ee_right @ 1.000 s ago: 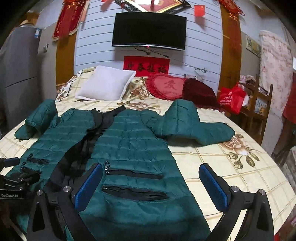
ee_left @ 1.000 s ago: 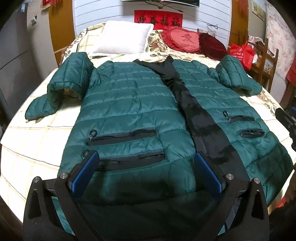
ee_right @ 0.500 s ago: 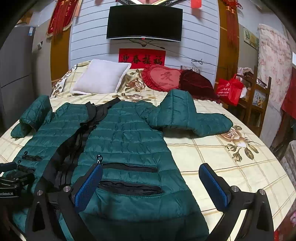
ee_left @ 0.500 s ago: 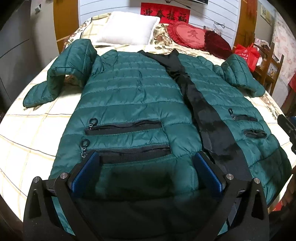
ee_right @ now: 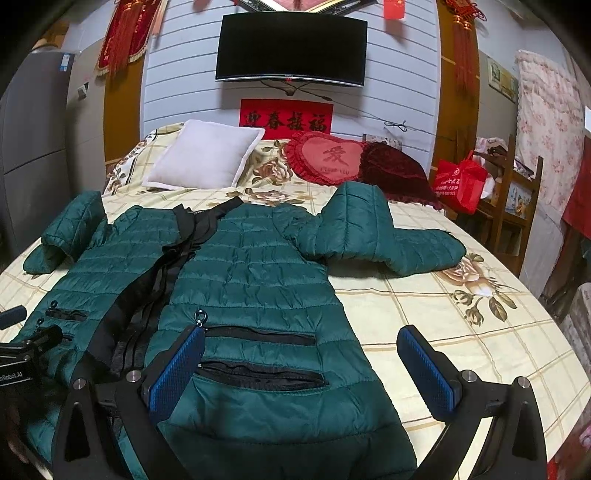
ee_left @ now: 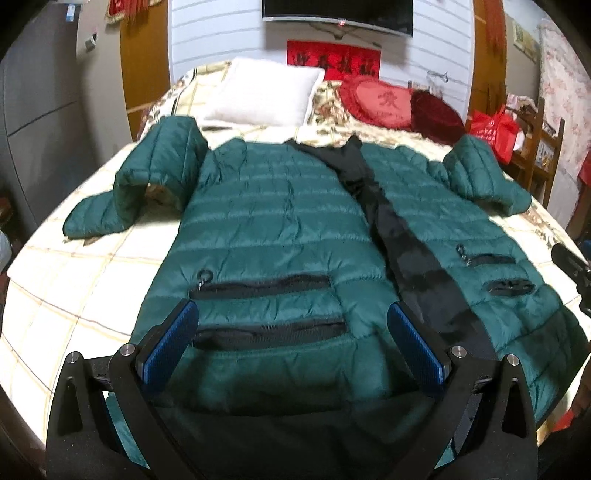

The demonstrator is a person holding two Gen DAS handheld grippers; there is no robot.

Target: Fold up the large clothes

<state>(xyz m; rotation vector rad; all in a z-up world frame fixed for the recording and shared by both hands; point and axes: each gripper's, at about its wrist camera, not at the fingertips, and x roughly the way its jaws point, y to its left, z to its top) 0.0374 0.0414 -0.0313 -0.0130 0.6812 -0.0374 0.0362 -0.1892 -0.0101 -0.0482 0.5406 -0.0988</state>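
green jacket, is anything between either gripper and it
Nothing visible is. The green jacket lies spread flat on the bed, and both the left gripper and right gripper are open directly over its hem end with no object in between.

The hem of the jacket (ee_left: 280, 229) is hidden behind the left gripper (ee_left: 291, 336) in the left wrist view, and its bottom is cut off by the lower edge. The television (ee_left: 338, 14) is cropped by the top edge there. In the right wrist view, the jacket's lower left part is covered by the left gripper's body. The contents of the red bag (ee_right: 460, 181) cannot be made out.
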